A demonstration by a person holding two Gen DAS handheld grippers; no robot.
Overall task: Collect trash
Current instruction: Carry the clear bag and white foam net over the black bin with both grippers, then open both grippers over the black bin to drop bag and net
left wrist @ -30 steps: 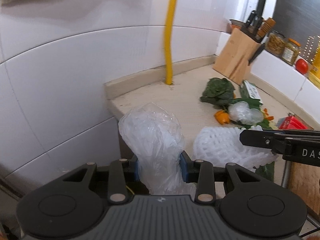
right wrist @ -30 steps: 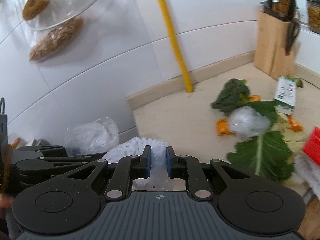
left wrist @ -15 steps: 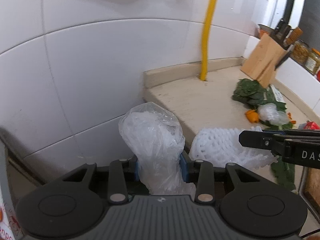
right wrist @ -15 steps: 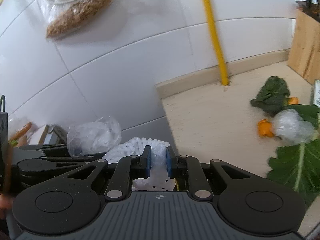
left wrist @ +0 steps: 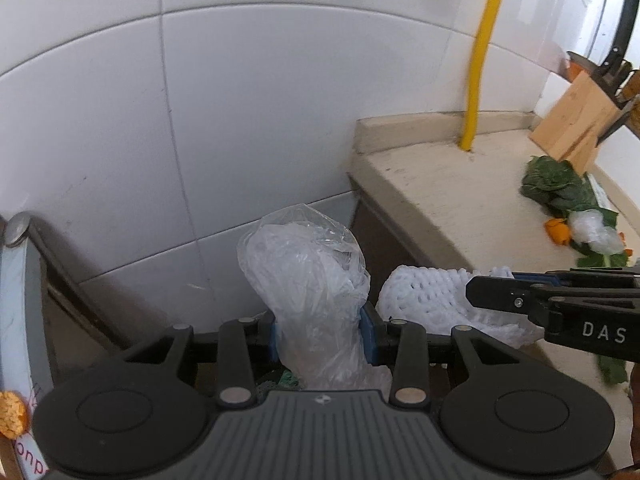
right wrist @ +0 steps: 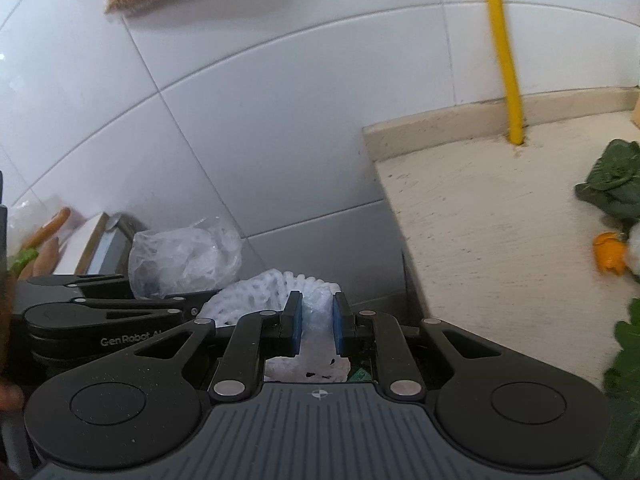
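1. Left wrist view: we are holding a crumpled clear plastic bag (left wrist: 304, 280) in the left gripper (left wrist: 322, 334), its blue pads narrowed onto the bag's lower part while the bulk puffs up above them.
2. Right wrist view: we are pinching a white foam fruit net (right wrist: 276, 292) in the right gripper (right wrist: 316, 326), the jaws drawn close with only a thin fold of net between the pads.
3. We are carrying both pieces side by side, past the left edge of the beige stone counter (left wrist: 460, 192) and over the gap beside the white tiled wall (left wrist: 240, 120). No bin is clearly showing; dark green shreds are peeking below both grippers, so we are judging that the drop spot lies under us, though we cannot tell for sure.
4. To do this well, we are keeping both grips firm until the pieces are hanging squarely over the opening, since both are light and could drift or cling to the pads.
5. We are minding the gap between the two grippers, which are nearly touching.
6. We are noting what remains on the counter: dark green leafy scraps (left wrist: 556, 184), an orange peel piece (left wrist: 557, 230) and a small wad of clear plastic wrap (left wrist: 594, 230).
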